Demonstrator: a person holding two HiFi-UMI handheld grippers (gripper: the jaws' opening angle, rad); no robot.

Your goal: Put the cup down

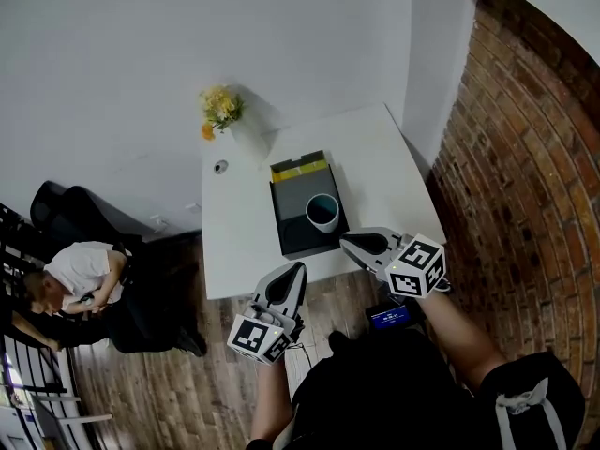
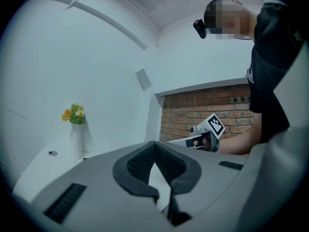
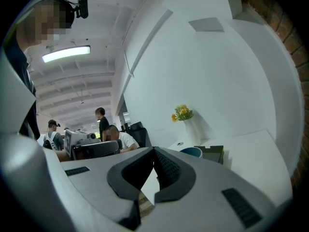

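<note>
Cup point(image 1: 322, 212) upright on dark tray point(image 1: 291, 223), untouched. Left gripper point(image 1: 298, 270) and right gripper point(image 1: 347, 241): jaws together, empty, off the surface's near edge. Risk: right gripper, just beside the tray, tips the cup if swung forward.

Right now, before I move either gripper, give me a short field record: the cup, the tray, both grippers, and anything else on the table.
cup: upright on the tray, toward its near right part, nothing touching it
tray: dark, on the white table, a yellow-edged item at its far end
left gripper: jaws together, empty, by the table's near edge
right gripper: jaws together, empty, near the tray's near right corner, apart from the cup
other: vase with yellow flowers at the far left; small round object beside it
</note>
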